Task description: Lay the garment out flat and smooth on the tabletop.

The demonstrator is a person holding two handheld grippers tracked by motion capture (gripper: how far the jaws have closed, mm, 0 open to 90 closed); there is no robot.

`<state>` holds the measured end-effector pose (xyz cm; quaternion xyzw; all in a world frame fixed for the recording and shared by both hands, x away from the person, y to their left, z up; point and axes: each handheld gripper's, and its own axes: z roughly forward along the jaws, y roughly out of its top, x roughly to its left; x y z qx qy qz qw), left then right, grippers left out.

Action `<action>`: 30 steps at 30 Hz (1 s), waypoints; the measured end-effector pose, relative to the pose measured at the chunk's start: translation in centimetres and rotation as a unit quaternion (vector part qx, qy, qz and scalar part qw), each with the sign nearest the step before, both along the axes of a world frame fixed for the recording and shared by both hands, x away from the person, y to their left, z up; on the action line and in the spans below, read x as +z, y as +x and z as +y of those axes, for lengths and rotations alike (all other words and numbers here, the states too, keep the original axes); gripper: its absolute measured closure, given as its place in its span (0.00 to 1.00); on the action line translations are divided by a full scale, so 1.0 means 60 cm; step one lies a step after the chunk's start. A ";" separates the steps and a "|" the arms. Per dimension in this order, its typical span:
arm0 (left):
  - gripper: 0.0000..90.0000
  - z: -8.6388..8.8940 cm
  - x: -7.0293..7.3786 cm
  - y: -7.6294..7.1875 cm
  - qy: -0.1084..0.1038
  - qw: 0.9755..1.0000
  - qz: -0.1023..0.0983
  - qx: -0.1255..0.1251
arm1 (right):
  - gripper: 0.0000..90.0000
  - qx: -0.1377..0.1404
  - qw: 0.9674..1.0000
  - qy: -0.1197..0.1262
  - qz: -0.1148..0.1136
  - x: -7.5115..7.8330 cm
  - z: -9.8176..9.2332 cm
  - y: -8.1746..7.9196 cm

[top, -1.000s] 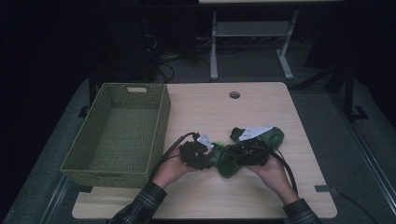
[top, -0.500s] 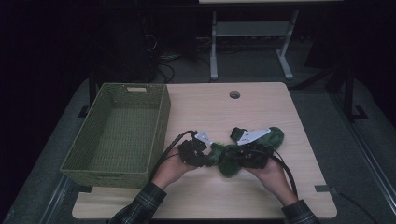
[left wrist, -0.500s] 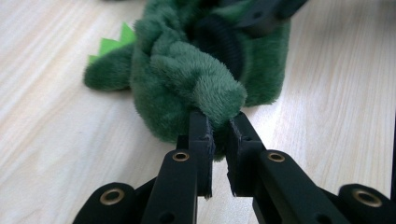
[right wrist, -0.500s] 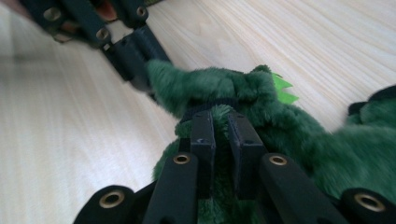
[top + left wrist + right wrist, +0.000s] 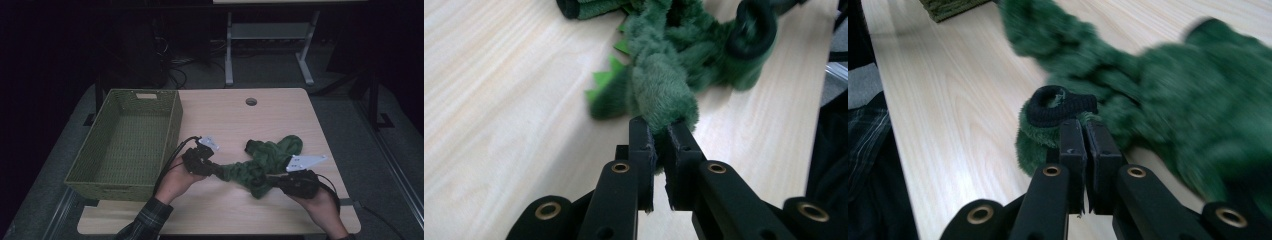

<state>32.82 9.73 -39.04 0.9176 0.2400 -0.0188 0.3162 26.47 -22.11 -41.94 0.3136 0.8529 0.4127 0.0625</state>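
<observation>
The green fuzzy garment [image 5: 260, 167] lay twisted on the worktop [image 5: 280, 115], right of the woven basket [image 5: 125, 145] and apart from it, stretched like a rope between your two hands. Its fleece showed a row of felt spikes [image 5: 606, 82] along one edge and a black ribbed cuff [image 5: 1060, 107] at the end nearest your right hand.

Your left hand-held gripper [image 5: 212, 169] had its jaws pinched tight on one end of the fleece; they had just been closing, with the fabric between them. Your right hand-held gripper [image 5: 275, 179] was likewise clamped on the fleece just beneath the cuff, its jaws also just closed on the cloth.

So both grips looked secured, and the garment seemed to be getting pulled out between them. It was not yet flat or folded: the middle was bunched and twisted. The basket stood empty, so straightening the cloth and, most likely, carrying it into the basket seemed to be what remained.
</observation>
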 end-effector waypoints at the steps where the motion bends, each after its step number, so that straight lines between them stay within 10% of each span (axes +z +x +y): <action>1: 0.92 0.001 -0.001 -0.005 -0.004 1.000 0.004 0.005 | 0.97 -0.002 1.000 0.001 -0.002 -0.001 -0.011 -0.005; 13: 0.90 -0.017 -0.065 -0.031 0.047 0.998 0.043 -0.010 | 0.95 -0.030 0.999 -0.028 0.030 -0.042 -0.075 -0.059; 18: 0.73 -0.020 -0.077 -0.030 0.058 0.998 0.028 0.003 | 0.85 -0.039 0.998 -0.036 0.026 -0.049 -0.084 -0.058; 23: 0.44 -0.008 -0.050 -0.029 0.028 1.000 0.008 0.012 | 0.72 -0.069 0.998 -0.005 -0.007 -0.019 -0.106 -0.044; 30: 0.36 0.005 -0.041 -0.032 0.012 1.000 -0.001 0.024 | 0.70 -0.109 0.994 -0.002 -0.014 0.015 -0.104 0.024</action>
